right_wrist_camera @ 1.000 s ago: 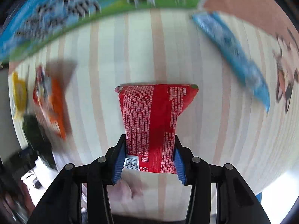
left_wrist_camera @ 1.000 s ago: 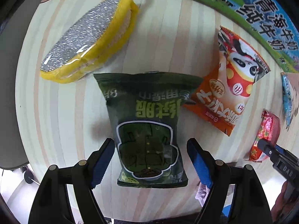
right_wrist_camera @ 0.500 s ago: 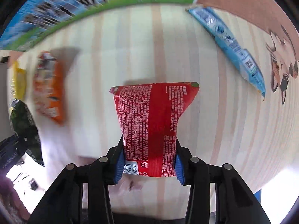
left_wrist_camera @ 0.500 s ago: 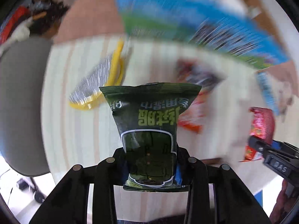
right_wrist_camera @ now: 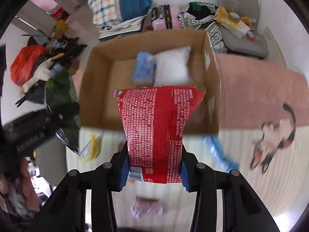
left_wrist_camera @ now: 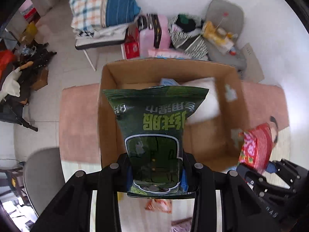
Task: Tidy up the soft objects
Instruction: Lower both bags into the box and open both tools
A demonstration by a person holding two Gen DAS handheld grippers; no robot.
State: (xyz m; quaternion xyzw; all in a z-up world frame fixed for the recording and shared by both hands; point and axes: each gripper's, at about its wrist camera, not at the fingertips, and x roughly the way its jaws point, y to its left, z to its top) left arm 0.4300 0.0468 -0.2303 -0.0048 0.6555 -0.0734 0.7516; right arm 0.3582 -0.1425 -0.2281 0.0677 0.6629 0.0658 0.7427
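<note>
Two packets held: left gripper (left_wrist_camera: 155, 176), jaws clamped on the green packet (left_wrist_camera: 154, 135); right gripper (right_wrist_camera: 154, 171), jaws clamped on the red packet (right_wrist_camera: 158, 131). Both hang above the open cardboard box (right_wrist_camera: 96, 89), which contains a white pillow (right_wrist_camera: 171, 67) and a blue pack (right_wrist_camera: 143, 68).

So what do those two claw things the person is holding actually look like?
Both look alike. The left claw and the right claw are black plastic frames with angular linkage arms joined by round silver bolts. Each of the two fingers carries a ridged blue pad on its inner face. White lettering is printed on the right claw's body in the left wrist view; it is too blurred to read.
</note>
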